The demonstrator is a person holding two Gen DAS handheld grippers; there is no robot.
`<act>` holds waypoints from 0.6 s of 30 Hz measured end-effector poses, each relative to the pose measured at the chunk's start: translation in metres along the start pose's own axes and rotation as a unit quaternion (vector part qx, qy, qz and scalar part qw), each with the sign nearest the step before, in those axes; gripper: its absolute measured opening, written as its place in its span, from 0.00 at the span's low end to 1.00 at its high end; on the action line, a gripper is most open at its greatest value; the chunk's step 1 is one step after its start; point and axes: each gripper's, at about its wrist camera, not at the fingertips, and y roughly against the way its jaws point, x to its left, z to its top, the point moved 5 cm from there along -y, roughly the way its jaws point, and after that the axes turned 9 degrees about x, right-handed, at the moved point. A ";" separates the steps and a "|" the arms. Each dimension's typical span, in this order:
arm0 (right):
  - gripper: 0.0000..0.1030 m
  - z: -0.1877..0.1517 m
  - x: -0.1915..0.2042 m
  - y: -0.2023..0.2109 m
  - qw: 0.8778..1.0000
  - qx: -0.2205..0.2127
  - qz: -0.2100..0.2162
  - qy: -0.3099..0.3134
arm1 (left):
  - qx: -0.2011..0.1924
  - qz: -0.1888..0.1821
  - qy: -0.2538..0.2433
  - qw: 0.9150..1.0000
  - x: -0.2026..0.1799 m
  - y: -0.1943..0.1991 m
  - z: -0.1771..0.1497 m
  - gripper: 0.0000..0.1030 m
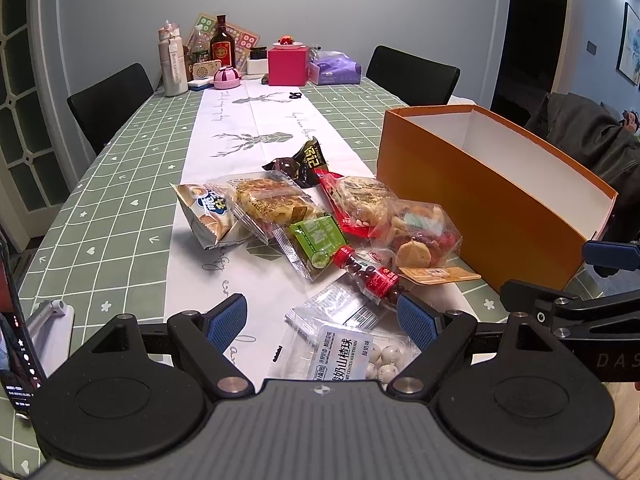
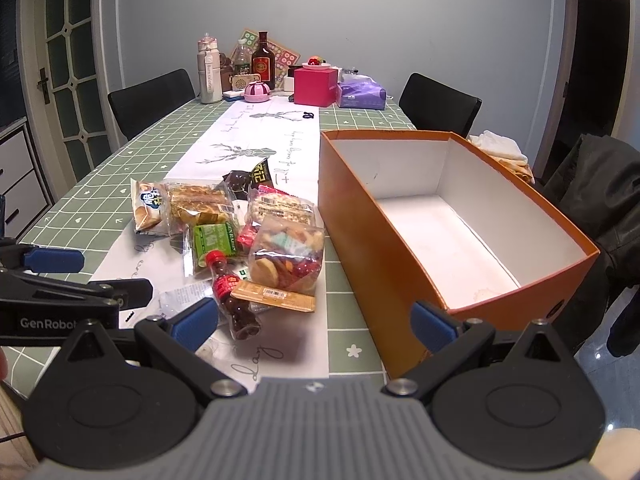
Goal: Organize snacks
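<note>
At the far left of the left wrist view a phone (image 1: 16,340) leans on a stand at the table's near edge; the right wrist view does not show it. Next along the white runner (image 1: 224,120) lies the heap of snacks (image 1: 320,220): a chip bag (image 1: 208,216), a clear pack of cake (image 1: 268,204), a green packet (image 1: 318,246), a small red-capped bottle (image 1: 368,274), and a bag of mixed crackers (image 1: 420,236). Only the left view shows the pack of white coated balls (image 1: 352,354) nearest the camera, lying between the blue pads (image 1: 226,320) of the left gripper (image 1: 320,320). That gripper is spread wide and grips nothing; its right pad sits just beside the bottle's base.

Right of the heap stands the orange box (image 1: 480,184). The left view shows mostly its outer wall; the right view looks down into its white inside (image 2: 452,240), which holds nothing. The right gripper (image 2: 316,320) is likewise spread wide and empty, its left pad (image 2: 196,320) near the bottle (image 2: 232,296) and its right pad against the box's near corner (image 2: 460,312) as seen. Each view catches the other gripper's side at its edge.
</note>
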 end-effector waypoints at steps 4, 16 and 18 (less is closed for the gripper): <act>0.97 0.000 0.000 -0.001 1.000 0.003 0.000 -0.001 | 0.000 0.000 0.000 1.000 0.001 0.000 0.000 0.96; 0.97 -0.001 0.000 -0.005 1.000 0.010 0.003 -0.004 | 0.004 -0.002 -0.002 1.000 -0.001 -0.002 0.000 0.96; 0.97 -0.002 0.000 -0.006 1.000 0.012 0.005 -0.004 | 0.005 -0.002 -0.003 1.000 -0.001 -0.002 0.000 0.96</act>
